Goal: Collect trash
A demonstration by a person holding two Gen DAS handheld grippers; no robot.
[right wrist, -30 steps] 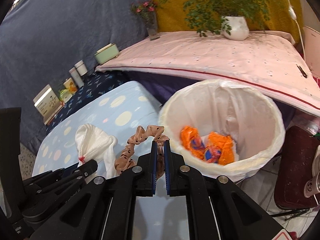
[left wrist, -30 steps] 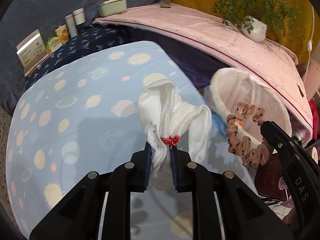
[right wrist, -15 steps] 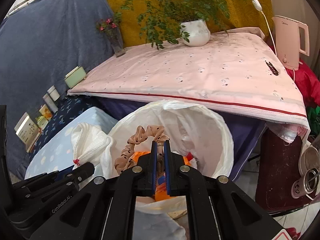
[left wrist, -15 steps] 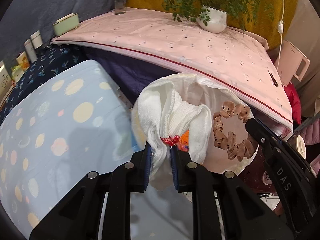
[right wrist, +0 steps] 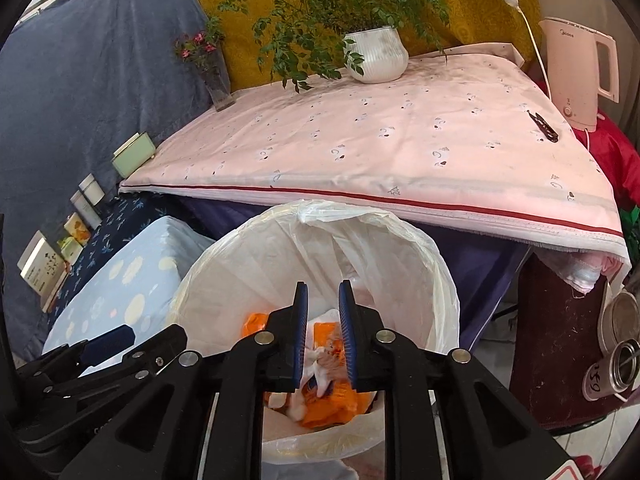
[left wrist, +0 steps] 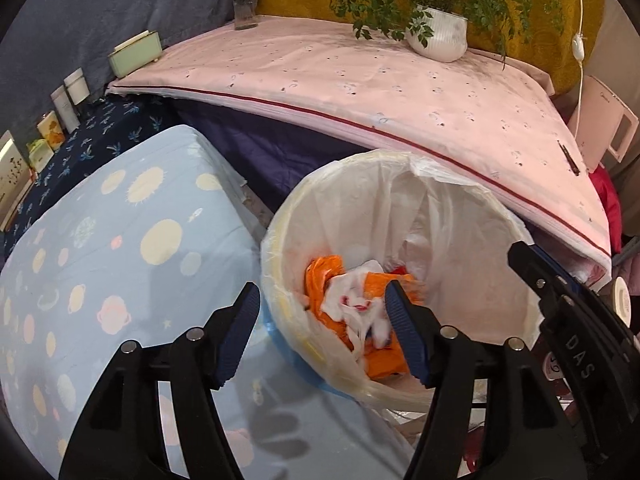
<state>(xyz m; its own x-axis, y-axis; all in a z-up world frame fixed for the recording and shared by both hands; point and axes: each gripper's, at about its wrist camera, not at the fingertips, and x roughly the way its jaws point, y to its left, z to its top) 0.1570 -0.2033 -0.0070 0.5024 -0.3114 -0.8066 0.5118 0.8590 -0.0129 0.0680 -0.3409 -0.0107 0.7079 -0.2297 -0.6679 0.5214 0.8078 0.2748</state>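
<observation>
A round trash bin (left wrist: 288, 216) with a white plastic liner stands between the blue planet-print bed and the pink table. It also shows in the right wrist view (right wrist: 400, 240). Inside lie orange wrappers (left wrist: 320, 276) and the white sock (left wrist: 356, 304) with a red mark. My left gripper (left wrist: 322, 308) is open and empty above the bin's near rim. My right gripper (right wrist: 323, 300) is open with a narrow gap, empty, right above the bin. The brown scrunchie is not visible.
The blue bed (left wrist: 120, 240) lies left of the bin. The pink-covered table (right wrist: 380, 148) behind holds a potted plant (right wrist: 376, 60), a vase and a kettle (right wrist: 576, 72). Small bottles and boxes (left wrist: 60, 112) line the far left. Metal cans (right wrist: 616, 352) stand at the right.
Both grippers opened over the bin. The white sock dropped from the left gripper into the bin. The scrunchie left the right gripper and is out of sight.
</observation>
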